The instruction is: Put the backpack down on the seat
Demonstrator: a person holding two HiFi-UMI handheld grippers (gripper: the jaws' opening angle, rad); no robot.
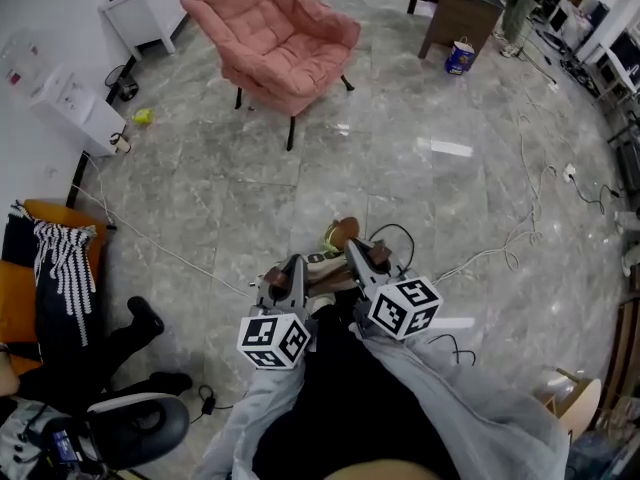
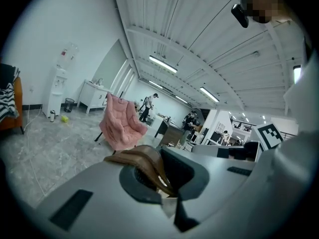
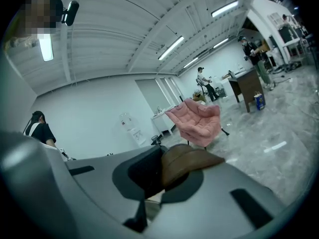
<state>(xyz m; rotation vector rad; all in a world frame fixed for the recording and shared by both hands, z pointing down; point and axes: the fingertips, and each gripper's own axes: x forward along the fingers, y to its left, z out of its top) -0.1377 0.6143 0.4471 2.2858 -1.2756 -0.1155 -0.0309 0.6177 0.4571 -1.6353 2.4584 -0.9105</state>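
The pink padded armchair (image 1: 280, 38) stands far ahead on the grey marble floor; it also shows in the left gripper view (image 2: 121, 126) and the right gripper view (image 3: 199, 122). Both grippers are held close together in front of the person's body. My left gripper (image 1: 294, 271) is shut on a brown backpack strap (image 2: 145, 162). My right gripper (image 1: 362, 256) is shut on the other brown strap (image 3: 192, 162). Only a brown and pale bit of the backpack (image 1: 340, 236) shows between and beyond the grippers; the rest hangs hidden below them.
An orange chair draped with black and striped cloth (image 1: 45, 268) is at the left, a black office chair (image 1: 135, 423) at the bottom left. White cabinet (image 1: 150, 3), water dispenser (image 1: 75, 108), brown desk (image 1: 460, 13) and blue bucket (image 1: 459, 58) ring the floor. Cables (image 1: 540, 193) trail at right.
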